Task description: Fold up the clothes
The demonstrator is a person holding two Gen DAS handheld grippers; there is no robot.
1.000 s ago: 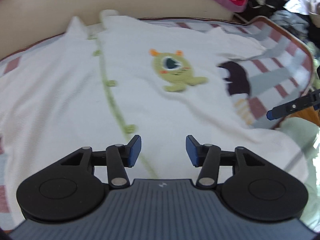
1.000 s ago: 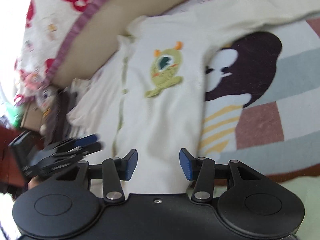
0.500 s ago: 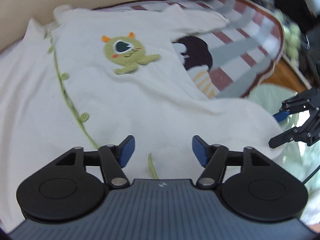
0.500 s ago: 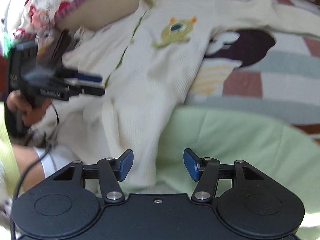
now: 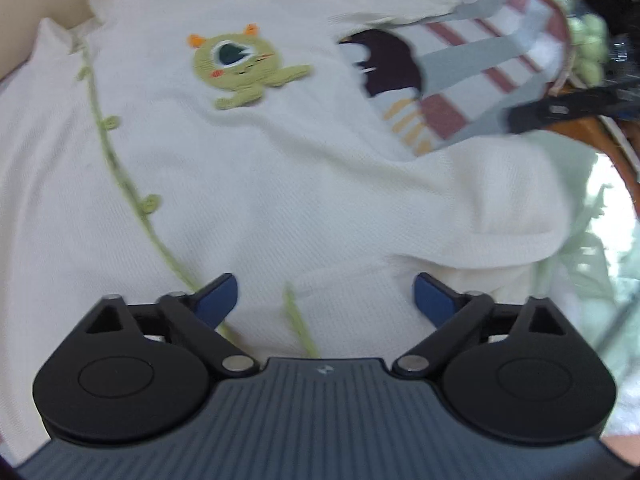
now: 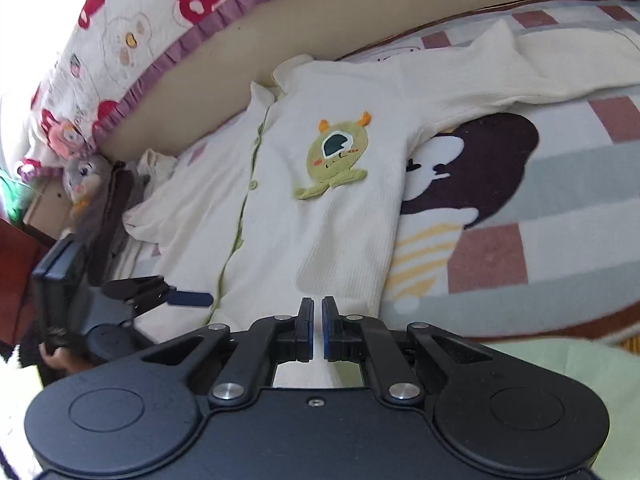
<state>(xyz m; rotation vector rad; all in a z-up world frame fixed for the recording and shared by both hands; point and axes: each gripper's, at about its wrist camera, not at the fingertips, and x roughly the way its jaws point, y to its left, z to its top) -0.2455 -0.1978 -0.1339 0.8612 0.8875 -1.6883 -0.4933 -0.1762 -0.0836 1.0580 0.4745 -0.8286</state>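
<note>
A cream knit cardigan with a green monster patch and green button trim lies spread face up on the bed. My left gripper hovers wide open over its lower front, with nothing between the pads. In the right wrist view the cardigan stretches away with one sleeve out to the right. My right gripper is at the cardigan's bottom hem, fingers closed on the cream fabric. The left gripper shows at the left, beside the button line. A blurred finger of the right gripper crosses the left wrist view.
Under the cardigan lies a striped cartoon blanket, with a pale green sheet at the near edge. A beige cushion edge and a red-bear quilt border the far side. Dark clothes and a plush toy sit at the left.
My right gripper went from open to shut at the cardigan's bottom hem. The left gripper's fingers have spread wider over the lower front.
</note>
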